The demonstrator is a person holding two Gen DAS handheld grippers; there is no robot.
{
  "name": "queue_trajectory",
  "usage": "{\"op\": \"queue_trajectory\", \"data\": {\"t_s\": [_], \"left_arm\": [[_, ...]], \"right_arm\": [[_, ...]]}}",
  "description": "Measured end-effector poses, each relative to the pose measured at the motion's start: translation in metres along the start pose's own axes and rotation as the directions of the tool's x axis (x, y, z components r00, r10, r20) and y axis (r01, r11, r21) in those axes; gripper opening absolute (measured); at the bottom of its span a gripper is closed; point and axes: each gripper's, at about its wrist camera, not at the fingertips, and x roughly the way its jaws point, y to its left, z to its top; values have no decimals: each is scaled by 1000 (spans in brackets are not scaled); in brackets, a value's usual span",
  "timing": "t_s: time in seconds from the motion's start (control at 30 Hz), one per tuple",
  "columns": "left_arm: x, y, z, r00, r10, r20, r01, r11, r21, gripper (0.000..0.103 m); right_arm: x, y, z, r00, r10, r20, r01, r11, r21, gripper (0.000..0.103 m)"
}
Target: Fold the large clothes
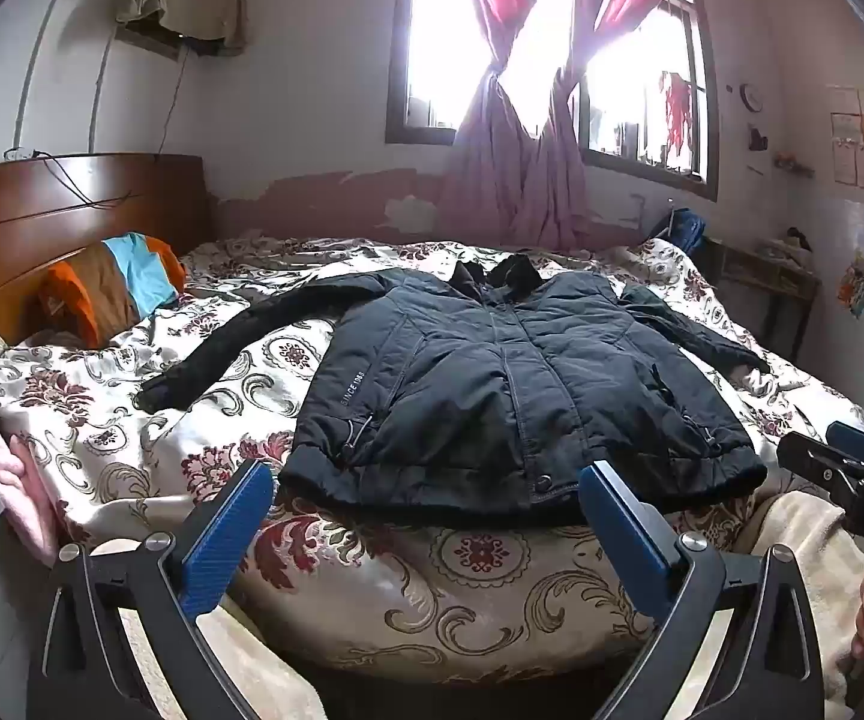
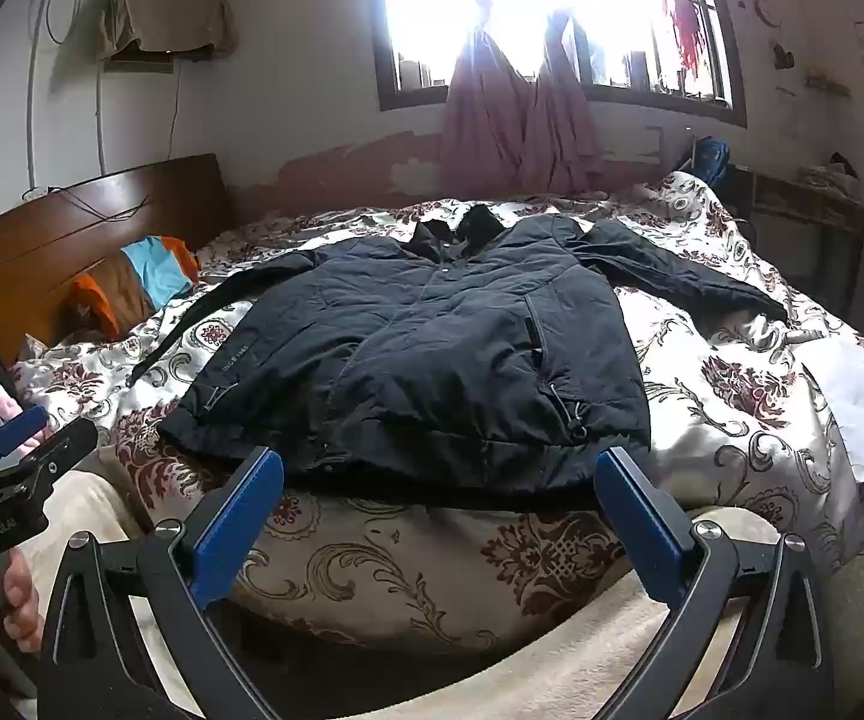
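A floral quilt (image 1: 132, 420) covers the bed, with a wooden headboard (image 1: 60, 210) at far left and a curtained window (image 1: 552, 60) beyond. A dark jacket (image 1: 492, 384) lies flat on the quilt's middle, front up, sleeves spread, hem nearest. The left gripper (image 1: 426, 480) and right gripper (image 2: 438, 468) hover near the hem, fingers spread wide, holding nothing.

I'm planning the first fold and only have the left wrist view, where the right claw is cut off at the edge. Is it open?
Observer: Yes. The right claw is open and empty, just short of the jacket hem.
Operator: Anything lying on that side of the bed?
Observer: A white sheet lies flat on the quilt, past the sleeve cuff. I cannot tell if they touch.
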Motion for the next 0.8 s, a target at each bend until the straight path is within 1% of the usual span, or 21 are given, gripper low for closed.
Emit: {"op": "queue_trajectory", "data": {"t_s": [0.13, 0.57, 0.6, 0.8], "left_arm": [[0, 0, 0, 1000, 3, -14, -3, 1000, 3, 103], [0, 0, 0, 1000, 1, -13, -1, 1000, 3, 103], [0, 0, 0, 1000, 1, -13, -1, 1000, 3, 103], [0, 0, 0, 1000, 2, -12, -2, 1000, 4, 103]], "right_arm": [[0, 0, 0, 1000, 0, 1, 0, 1000, 1, 102], [1, 0, -2, 1000, 0, 3, 0, 1000, -2, 102], [3, -6, 1, 1000, 2, -2, -2, 1000, 4, 102], [1, -1, -1, 1000, 2, -1, -2, 1000, 2, 102]]}}
